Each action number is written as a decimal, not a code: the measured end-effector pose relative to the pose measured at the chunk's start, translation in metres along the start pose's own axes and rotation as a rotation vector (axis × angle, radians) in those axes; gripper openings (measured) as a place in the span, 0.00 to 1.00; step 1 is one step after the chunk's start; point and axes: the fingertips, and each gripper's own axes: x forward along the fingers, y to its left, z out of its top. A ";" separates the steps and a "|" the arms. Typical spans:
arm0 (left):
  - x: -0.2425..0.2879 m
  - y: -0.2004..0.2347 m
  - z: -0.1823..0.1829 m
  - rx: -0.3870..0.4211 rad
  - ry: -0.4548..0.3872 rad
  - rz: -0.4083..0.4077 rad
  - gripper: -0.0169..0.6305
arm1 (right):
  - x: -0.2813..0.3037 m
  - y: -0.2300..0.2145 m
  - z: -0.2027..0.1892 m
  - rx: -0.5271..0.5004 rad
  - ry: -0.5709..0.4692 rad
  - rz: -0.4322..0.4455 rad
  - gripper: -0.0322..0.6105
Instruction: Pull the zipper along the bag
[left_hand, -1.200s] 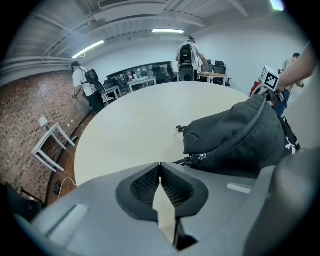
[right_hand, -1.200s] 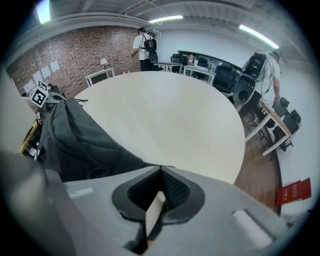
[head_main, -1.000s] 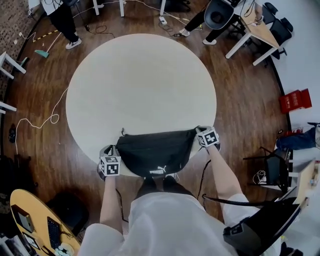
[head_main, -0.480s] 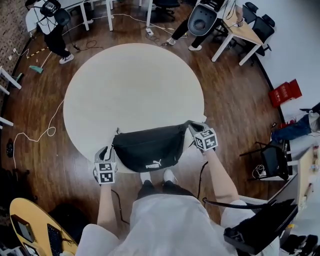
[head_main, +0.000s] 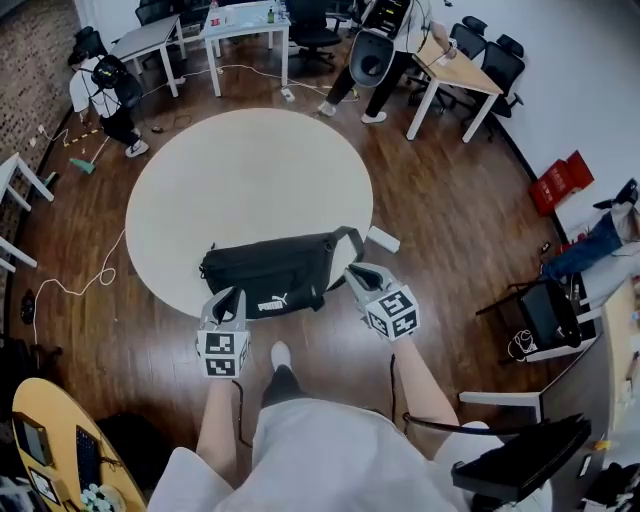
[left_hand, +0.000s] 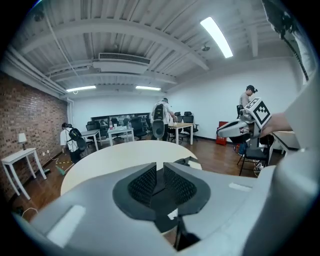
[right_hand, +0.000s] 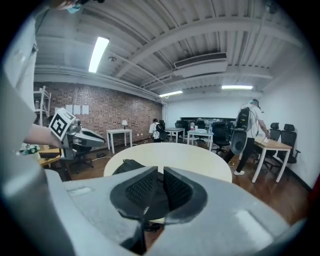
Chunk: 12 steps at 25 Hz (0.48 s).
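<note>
Left tool (head_main: 228, 298) held just off the near-left end of the bag (head_main: 272, 277), jaws drawn almost together with only a thin slit and nothing between them. Right tool (head_main: 357, 273) poised just beside the bag's right end, near the strap (head_main: 352, 238), jaws likewise closed up and empty. Black waist bag lying flat at the near edge of the round worktop (head_main: 250, 170), white logo toward the near side. Neither tool seen touching it. Zipper pull too small to make out from the head view.

Judged to be at the taking-hold stage, with no pulling yet begun. Recommended:
- Open both tools before closing in.
- Pin one end of the bag with one tool to keep the fabric taut.
- Clamp the other on the pull tab alone, not on the cloth.
- Draw slowly and level along the zipper line.

Risk noted: bag likely to slide off the near edge if left unanchored.
</note>
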 end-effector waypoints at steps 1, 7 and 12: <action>-0.011 -0.021 0.005 0.009 -0.018 -0.001 0.11 | -0.020 0.012 0.000 -0.006 -0.027 0.018 0.09; -0.092 -0.157 0.020 -0.010 -0.080 -0.004 0.05 | -0.148 0.065 0.003 -0.081 -0.064 0.068 0.04; -0.172 -0.229 0.047 -0.039 -0.147 0.001 0.05 | -0.230 0.112 0.029 -0.073 -0.104 0.082 0.04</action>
